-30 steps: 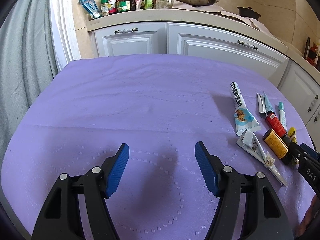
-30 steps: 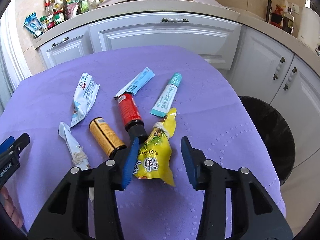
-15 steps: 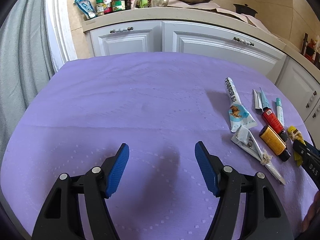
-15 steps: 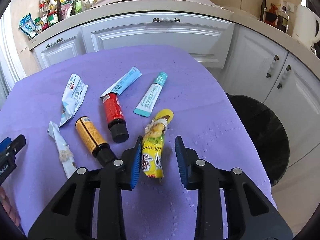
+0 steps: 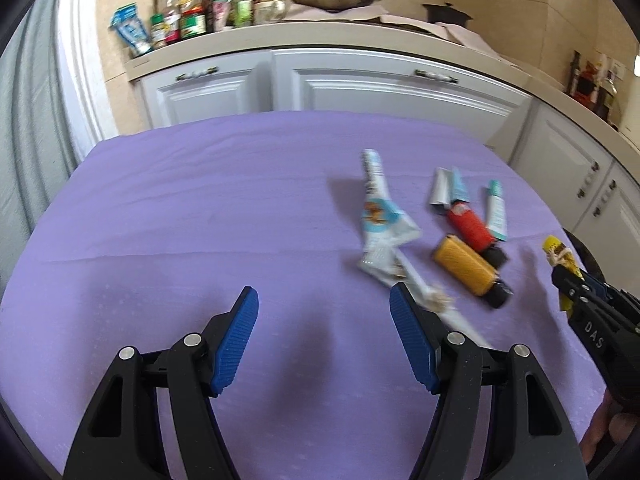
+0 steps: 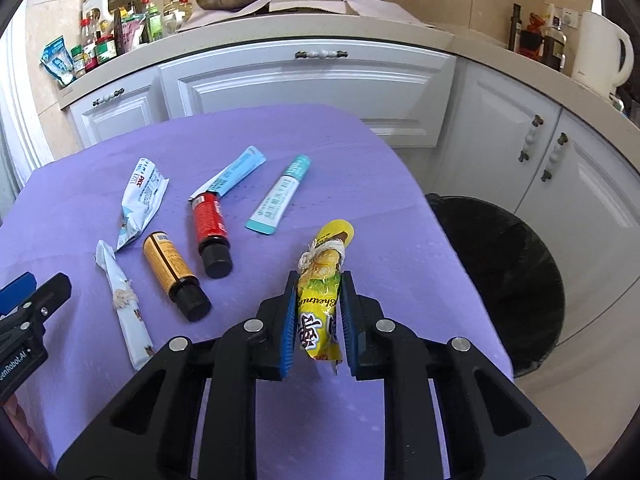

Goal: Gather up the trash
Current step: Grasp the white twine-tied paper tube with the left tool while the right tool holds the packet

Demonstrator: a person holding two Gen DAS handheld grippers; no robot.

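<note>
A yellow snack packet (image 6: 320, 312) tied with string is pinched between the blue pads of my right gripper (image 6: 320, 280). The jaws are still closing, and the packet's far end sticks up past the tips. The left wrist view shows the same packet (image 5: 560, 254) at the right edge. My left gripper (image 5: 323, 292) stands open over bare purple cloth (image 5: 200, 208), nothing between its fingers. Its right finger is close to a white string-tied wrapper (image 5: 400, 268). Also on the cloth lie an orange bottle (image 6: 168, 272), a red bottle (image 6: 210, 224), a teal tube (image 6: 280, 196), a blue sachet (image 6: 236, 170) and a white pouch (image 6: 140, 200).
A black lined trash bin (image 6: 500, 272) stands on the floor just right of the table. White cabinets (image 6: 304, 92) run behind, under a counter carrying jars, a pan and a white kettle (image 6: 600, 52). A grey curtain (image 5: 24, 120) hangs at the left.
The right jaws have narrowed from wide apart to pinching the yellow packet, which now stands between them. The left gripper has moved right, closer to the litter, still open.
</note>
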